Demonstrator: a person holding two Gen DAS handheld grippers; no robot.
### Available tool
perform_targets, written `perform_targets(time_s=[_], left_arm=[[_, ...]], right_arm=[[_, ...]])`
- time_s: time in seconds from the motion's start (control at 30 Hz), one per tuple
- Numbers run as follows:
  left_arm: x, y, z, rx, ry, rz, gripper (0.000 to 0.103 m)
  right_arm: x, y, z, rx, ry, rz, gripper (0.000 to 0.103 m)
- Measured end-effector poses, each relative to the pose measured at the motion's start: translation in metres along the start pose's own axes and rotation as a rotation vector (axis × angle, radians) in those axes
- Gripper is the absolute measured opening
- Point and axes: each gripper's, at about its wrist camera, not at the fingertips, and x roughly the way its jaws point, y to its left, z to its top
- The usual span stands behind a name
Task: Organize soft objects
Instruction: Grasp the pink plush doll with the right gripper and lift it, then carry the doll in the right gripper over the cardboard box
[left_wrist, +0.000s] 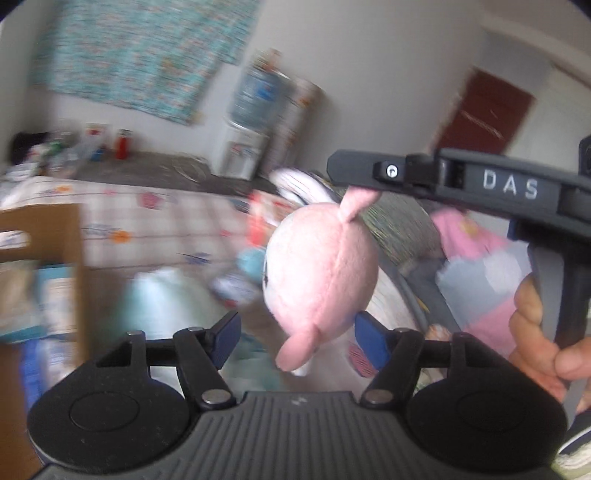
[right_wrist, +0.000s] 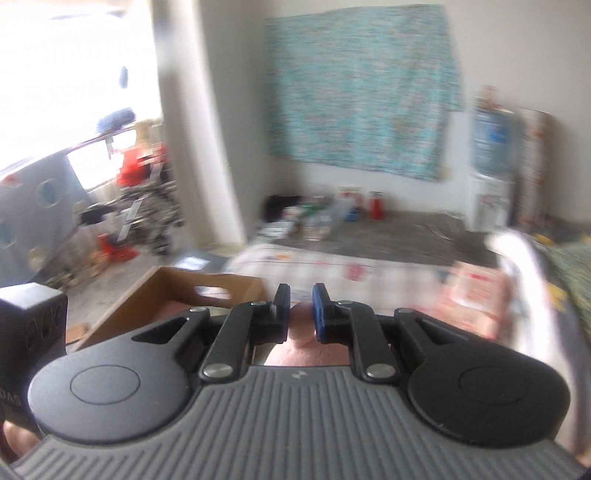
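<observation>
Centre frame: the right gripper (right_wrist: 300, 310) is clamped on an ear of the pink plush toy (left_wrist: 321, 266), which hangs between the parted left gripper (left_wrist: 295, 338) fingers. Brown cardboard box (right_wrist: 207, 295), lower left, awaits it; other soft items apparently remain.

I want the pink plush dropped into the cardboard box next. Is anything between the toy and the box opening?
Nothing visible blocks it. The pink plush hangs by one limb from the right gripper, and the cardboard box sits open-topped to the left. Its contents are too blurred to identify.
</observation>
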Motion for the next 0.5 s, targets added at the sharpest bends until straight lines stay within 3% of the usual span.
perform_targets(time_s=[0.33,0.5], left_arm=[[-0.096,0.121,-0.016,-0.253,-0.125,0.294,0.069],[-0.117,0.166,-0.03,-0.355,-0.141,0.424,0.069]], right_arm=[[0.117,0.143,0.036,-0.071,0.144,0.35,0.011],[0.188,0.201,0.032,-0.091,0.254,0.45,0.011]])
